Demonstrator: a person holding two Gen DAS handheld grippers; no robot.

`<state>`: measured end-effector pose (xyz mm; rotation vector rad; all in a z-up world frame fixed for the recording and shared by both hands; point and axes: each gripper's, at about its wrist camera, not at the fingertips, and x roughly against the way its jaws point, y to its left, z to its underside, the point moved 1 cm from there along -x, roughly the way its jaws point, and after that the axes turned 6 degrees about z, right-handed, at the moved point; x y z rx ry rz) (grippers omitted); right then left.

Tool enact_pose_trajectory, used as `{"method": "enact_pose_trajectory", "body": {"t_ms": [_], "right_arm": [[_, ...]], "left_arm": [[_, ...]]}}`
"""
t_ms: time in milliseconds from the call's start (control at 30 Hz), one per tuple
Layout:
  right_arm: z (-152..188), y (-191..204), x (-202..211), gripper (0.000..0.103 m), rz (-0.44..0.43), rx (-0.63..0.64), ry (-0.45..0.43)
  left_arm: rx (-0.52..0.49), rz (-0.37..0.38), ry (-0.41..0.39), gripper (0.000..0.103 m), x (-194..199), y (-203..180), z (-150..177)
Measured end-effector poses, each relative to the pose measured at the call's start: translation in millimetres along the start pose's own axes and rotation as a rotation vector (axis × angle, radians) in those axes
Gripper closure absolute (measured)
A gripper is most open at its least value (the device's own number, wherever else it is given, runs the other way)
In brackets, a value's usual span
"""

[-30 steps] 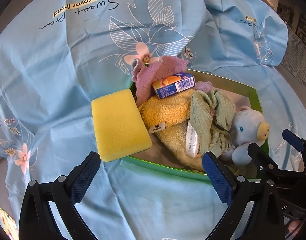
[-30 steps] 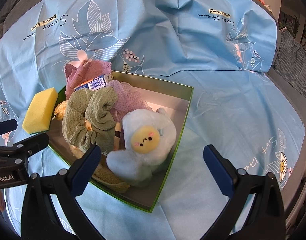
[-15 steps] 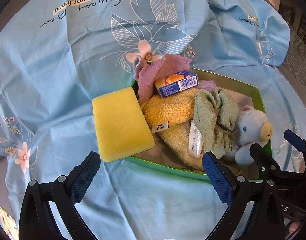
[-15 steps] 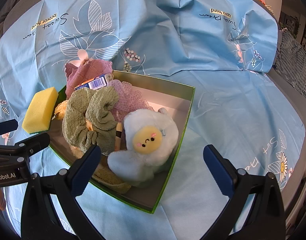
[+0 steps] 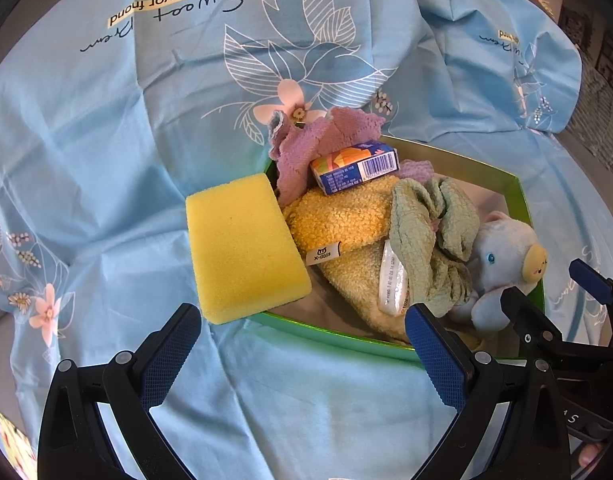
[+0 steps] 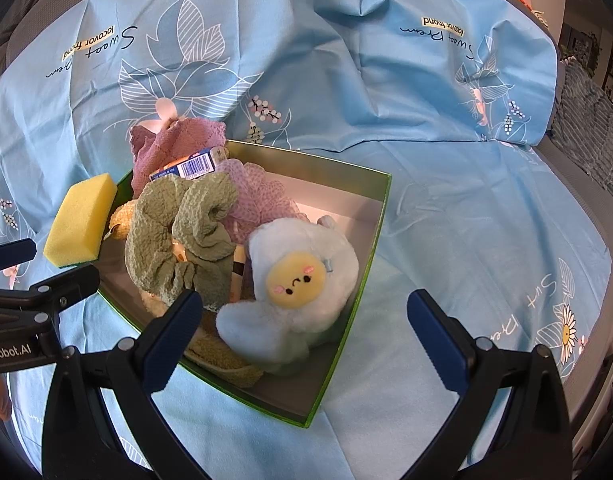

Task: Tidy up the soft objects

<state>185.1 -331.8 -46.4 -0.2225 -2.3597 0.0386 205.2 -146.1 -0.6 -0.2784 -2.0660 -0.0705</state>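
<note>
The left gripper (image 5: 302, 354) hangs empty, jaws wide, just near of the green box (image 5: 338, 334); the yellow sponge (image 5: 242, 246) rests tilted on its left rim (half out); the right gripper (image 6: 304, 342), likewise spread, hovers over the pale-blue plush (image 6: 298, 288) inside.

Green box (image 6: 380, 216) sits on blue floral sheet (image 6: 446, 152), packed with soft things. Pale blue plush toy (image 6: 302, 292) with yellow face lies at near corner. Green cloth (image 6: 178, 232) bunched beside it; pink mesh puff (image 6: 258, 196) behind. Pink cloth (image 6: 166, 148) drapes over far corner, small carton (image 6: 196, 166) with barcode against it. Yellow sponge (image 6: 80, 220) rests on left rim. Right gripper (image 6: 302, 340) empty, jaws wide apart over box's near edge. Left gripper (image 6: 42, 268) at left edge.
</note>
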Motion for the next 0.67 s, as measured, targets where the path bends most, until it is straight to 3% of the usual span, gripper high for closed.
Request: {"method": "enact_pose_trajectory", "body": {"t_ms": [667], "right_arm": [[0.5,0.5,-0.1,0.001,0.002,0.002,-0.002]], "left_arm": [[0.008,-0.003,0.000,0.001,-1.3,1.2,1.4]]}}
